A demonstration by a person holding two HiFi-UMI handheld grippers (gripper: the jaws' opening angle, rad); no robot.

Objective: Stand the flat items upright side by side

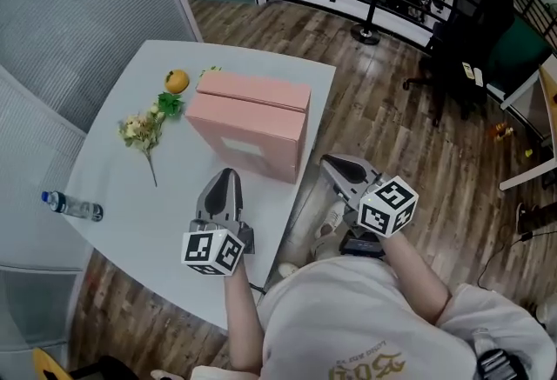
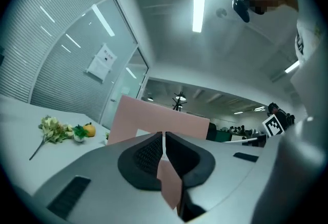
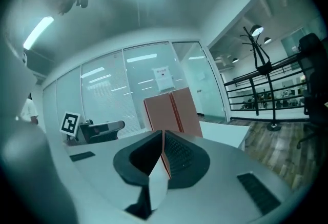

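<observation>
Your two pink boxes [image 1: 251, 122] stand upright on the table [image 1: 113, 187], face against face with a single seam running along their tops. Judged from how they sit, the standing-up looks done. Your left gripper [image 1: 227, 173] hovers over the table just on your side of the boxes, pointing at their labelled front face. Its jaws are pressed together with nothing between the pads, and only a sliver of pink box shows through the gap behind them. Your right gripper [image 1: 328, 162] hangs off the table edge, just beside the boxes' near right corner, its jaws likewise together and empty. Neither tool touches the boxes, which suggests you mean them to balance unaided, and leaning on each other is likely what stops such thin things tipping. The flower sprig [image 1: 144, 130] and the orange fruit [image 1: 177, 81] lie to the left of the boxes, near but apart. The water bottle [image 1: 71, 206] lies well apart from them on the same side, out of the way should the pair topple.
</observation>
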